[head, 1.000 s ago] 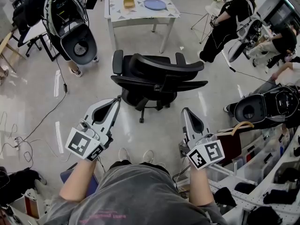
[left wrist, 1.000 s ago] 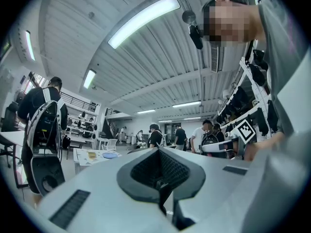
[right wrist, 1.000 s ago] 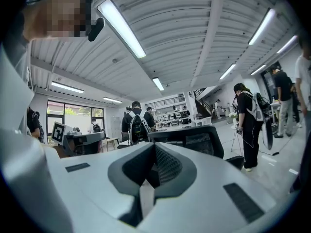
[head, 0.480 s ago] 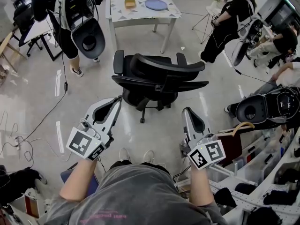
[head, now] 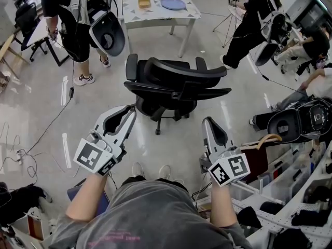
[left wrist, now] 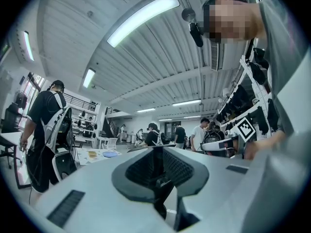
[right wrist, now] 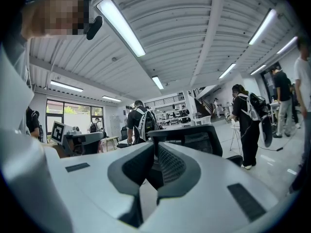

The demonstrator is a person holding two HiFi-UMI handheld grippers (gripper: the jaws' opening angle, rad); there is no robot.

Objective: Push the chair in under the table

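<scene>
The black office chair (head: 176,84) stands on the floor, its backrest towards me. It is pulled out from the small white table (head: 155,15) beyond it. My left gripper (head: 129,111) hovers short of the chair's left side; its jaws are opening with nothing between them. My right gripper (head: 207,121) is shut and empty, short of the chair's right side. Neither touches the chair. The right gripper view shows the backrest (right wrist: 194,139) just past the right gripper (right wrist: 156,147). In the left gripper view the left gripper (left wrist: 158,150) points towards the table (left wrist: 95,155).
A yellow bowl (head: 143,3) and a blue plate (head: 171,4) lie on the table. One person (head: 72,25) walks at the upper left, another (head: 254,22) stands at the upper right. Cables (head: 46,134) trail over the floor on the left. Shelving (head: 290,201) lines the right.
The left gripper's jaws have parted a little. The person at the upper left has walked further into view. Both hands and the chair have stayed put.
</scene>
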